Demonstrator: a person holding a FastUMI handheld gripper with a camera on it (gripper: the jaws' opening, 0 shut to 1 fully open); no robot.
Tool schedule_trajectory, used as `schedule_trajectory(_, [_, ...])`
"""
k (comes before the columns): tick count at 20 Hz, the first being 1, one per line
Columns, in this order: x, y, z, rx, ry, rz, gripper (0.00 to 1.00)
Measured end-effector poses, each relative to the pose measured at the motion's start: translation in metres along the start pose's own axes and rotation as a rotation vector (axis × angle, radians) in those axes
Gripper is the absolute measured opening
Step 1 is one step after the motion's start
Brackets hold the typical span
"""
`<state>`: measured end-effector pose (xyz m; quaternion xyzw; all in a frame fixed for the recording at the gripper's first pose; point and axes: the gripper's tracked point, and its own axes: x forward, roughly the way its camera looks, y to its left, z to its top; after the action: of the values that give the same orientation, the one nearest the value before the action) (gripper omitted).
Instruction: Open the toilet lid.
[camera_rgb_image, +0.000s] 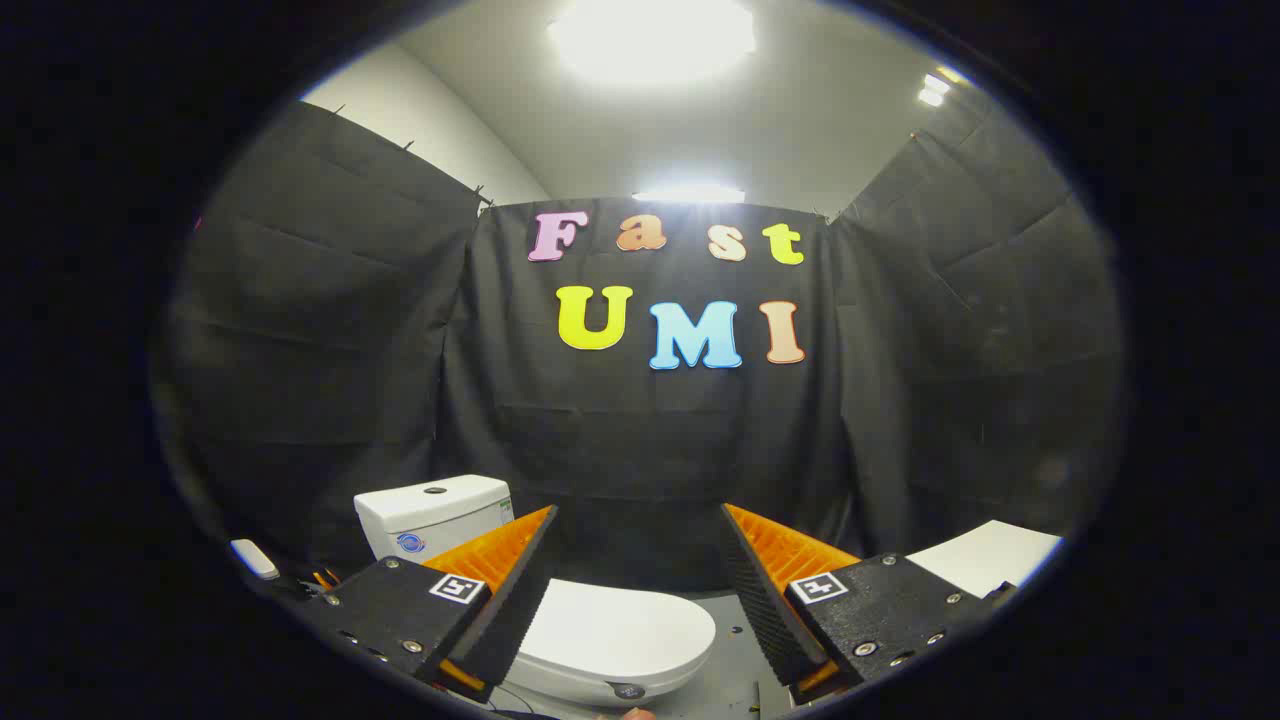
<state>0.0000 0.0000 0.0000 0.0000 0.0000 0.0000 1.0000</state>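
The claw (637, 560) is held wide open with nothing between its fingers, well clear of the toilet. The toilet lid (615, 630) is seen lying flat and closed just ahead, below the fingers, with the tank (430, 515) beyond. No contact is made; the whole lift is judged outstanding.

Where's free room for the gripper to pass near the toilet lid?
Free: the bare floor between the closed lid and the white panel, and the air above the lid up to the cloth wall. Crowded: beside the tank, where small items lie. The gripper is open over the lid.
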Motion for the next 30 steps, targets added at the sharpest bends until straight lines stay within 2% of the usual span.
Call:
schedule_trajectory(19, [-0.004,-0.050,0.000,0.053,-0.028,-0.099,0.95])
schedule_trajectory(30, [-0.003,-0.056,-0.014,0.085,-0.040,-0.112,0.95])
